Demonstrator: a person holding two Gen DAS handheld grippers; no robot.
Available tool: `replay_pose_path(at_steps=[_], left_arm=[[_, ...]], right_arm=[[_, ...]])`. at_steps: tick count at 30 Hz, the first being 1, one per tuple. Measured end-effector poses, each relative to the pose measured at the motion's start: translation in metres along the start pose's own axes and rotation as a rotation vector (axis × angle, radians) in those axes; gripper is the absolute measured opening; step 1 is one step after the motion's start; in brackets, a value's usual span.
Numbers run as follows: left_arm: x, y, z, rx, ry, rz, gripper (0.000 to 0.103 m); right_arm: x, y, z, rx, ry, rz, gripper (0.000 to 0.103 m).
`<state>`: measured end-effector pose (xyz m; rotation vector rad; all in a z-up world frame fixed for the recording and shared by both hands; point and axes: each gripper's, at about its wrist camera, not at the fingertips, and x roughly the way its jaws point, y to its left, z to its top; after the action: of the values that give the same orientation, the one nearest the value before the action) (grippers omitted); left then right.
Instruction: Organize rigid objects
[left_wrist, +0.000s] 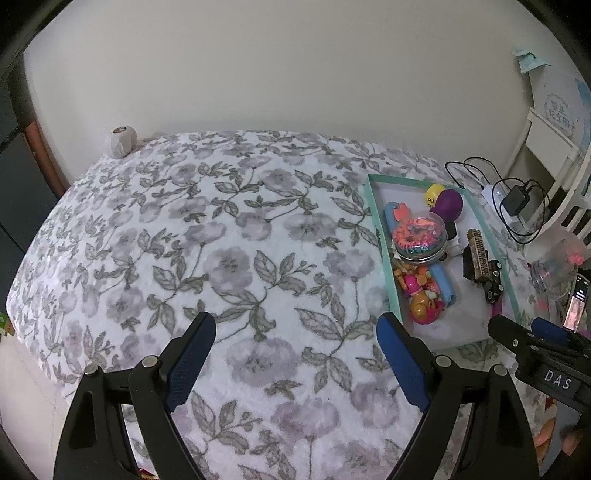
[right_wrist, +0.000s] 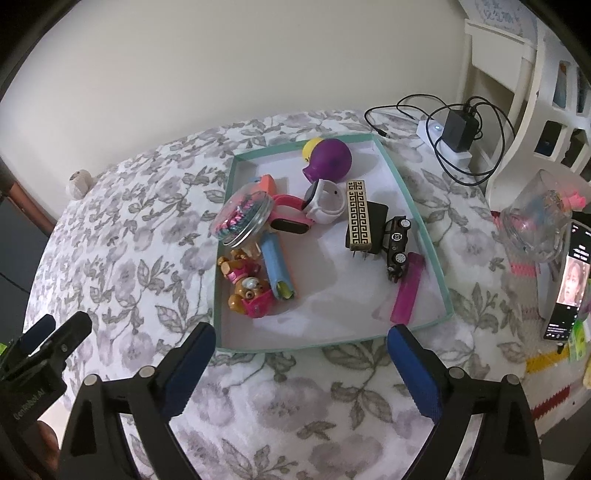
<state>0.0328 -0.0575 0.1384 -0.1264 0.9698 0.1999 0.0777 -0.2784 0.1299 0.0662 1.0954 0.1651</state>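
A shallow teal-rimmed tray (right_wrist: 432, 236) lies on the flowered bedspread (right_wrist: 147, 240). It holds a purple bulb toy (right_wrist: 328, 158), a bead-filled jar (right_wrist: 243, 216), a pink watch (right_wrist: 291, 218), a white watch (right_wrist: 323, 203), a gold-patterned block (right_wrist: 358, 218), a black toy car (right_wrist: 397, 243), a pink comb (right_wrist: 406, 291), a blue tube (right_wrist: 277, 269) and bear figures (right_wrist: 247, 284). My right gripper (right_wrist: 301, 334) stands open and empty just before the tray's near rim. My left gripper (left_wrist: 295, 325) is open and empty over bare bedspread, left of the tray (left_wrist: 376, 225).
A power strip with a black charger (right_wrist: 458, 129) and looped cables lies behind the tray. To the right are a tipped clear jar (right_wrist: 535, 221), a lit phone (right_wrist: 569, 288) and a white shelf (right_wrist: 524, 110). A small pale ball (left_wrist: 122, 142) sits at the far left corner.
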Motion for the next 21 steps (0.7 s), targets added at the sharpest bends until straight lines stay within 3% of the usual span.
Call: replay_pose_path(at_steps=[21], left_arm=[[-0.009,0.009,-0.01,-0.005,-0.017,0.058,0.089]], right_arm=[[-0.021,0.01,-0.018,-0.026,-0.041,0.001,0.096]])
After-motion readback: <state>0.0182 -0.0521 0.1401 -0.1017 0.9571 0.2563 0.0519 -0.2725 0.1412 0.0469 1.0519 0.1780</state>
